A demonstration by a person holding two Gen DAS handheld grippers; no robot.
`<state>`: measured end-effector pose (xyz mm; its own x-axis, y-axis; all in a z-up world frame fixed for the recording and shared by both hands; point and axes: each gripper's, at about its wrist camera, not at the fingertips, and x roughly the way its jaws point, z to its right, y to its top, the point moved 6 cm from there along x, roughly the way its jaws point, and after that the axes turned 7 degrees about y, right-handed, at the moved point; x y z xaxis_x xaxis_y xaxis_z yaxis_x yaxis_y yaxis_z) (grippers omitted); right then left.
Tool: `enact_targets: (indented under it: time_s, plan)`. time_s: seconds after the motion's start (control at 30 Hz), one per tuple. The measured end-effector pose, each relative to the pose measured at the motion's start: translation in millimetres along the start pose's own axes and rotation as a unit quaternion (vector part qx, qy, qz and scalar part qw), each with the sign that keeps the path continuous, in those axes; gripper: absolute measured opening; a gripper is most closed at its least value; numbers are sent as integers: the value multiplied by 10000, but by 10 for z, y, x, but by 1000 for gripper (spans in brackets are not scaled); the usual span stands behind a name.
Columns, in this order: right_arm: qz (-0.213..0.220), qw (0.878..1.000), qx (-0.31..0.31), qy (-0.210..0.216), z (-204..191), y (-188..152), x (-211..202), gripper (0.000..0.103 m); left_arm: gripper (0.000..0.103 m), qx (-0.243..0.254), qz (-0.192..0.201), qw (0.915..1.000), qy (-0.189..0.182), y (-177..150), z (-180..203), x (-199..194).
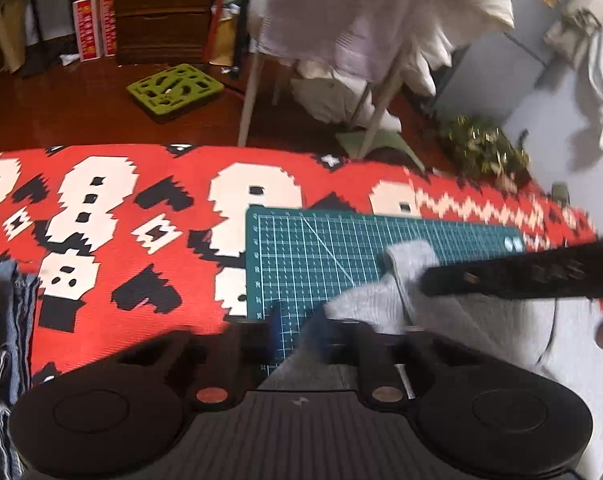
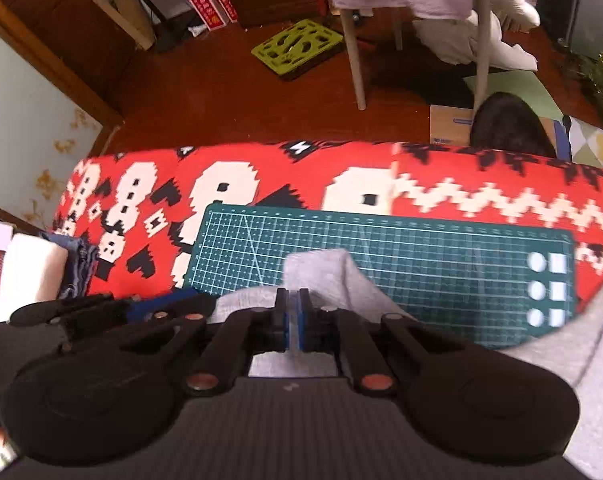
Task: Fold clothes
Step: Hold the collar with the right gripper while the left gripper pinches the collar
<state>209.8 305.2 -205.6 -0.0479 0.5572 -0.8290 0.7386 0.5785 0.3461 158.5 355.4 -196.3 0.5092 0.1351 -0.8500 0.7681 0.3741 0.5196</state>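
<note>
Right gripper (image 2: pixel 292 300) pinches our grey garment (image 2: pixel 325 276); left gripper (image 1: pixel 297 320) spreads beside it.
We judge folding midway: cloth bunched on the green mat (image 2: pixel 421 264) ahead, denim (image 1: pixel 17 300) stacked leftward.

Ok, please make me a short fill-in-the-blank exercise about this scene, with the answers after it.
1. The grey garment lies partly on a green cutting ____.
2. The right hand-held gripper is ____ on the grey garment.
3. The left hand-held gripper has its fingers ____, blurred, above the edge of the garment.
4. The blanket under the mat is mostly ____ with white and black patterns.

Answers: mat; shut; open; red
</note>
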Motion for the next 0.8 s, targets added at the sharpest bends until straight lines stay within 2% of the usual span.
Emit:
enact_targets:
  time_s: [0.1,0.23,0.33,0.37,0.57,0.8]
  plan:
    - [-113,9998,-11,-132,-39,8,203,4,0,78,79,9998,140,-15,-9,-6]
    - [-24,9996,-144,-246,-88,65,310,0,0,-5,122,9998,183,-34,-93,-9]
    - [-28,9990,-244,-368,-123,109,351,0,0,-195,62,9998,76,-31,-165,-15]
    - [-23,9988,-266,-410,-118,122,341,3,0,-256,37,9997,20,-29,-184,-19]
    - [-53,9989,-416,-192,-258,46,250,4,1,-485,-25,9983,-320,-38,-233,-126]
    - [24,9985,-339,-430,-202,106,359,0,1,-318,-72,9993,-157,-91,-221,-150]
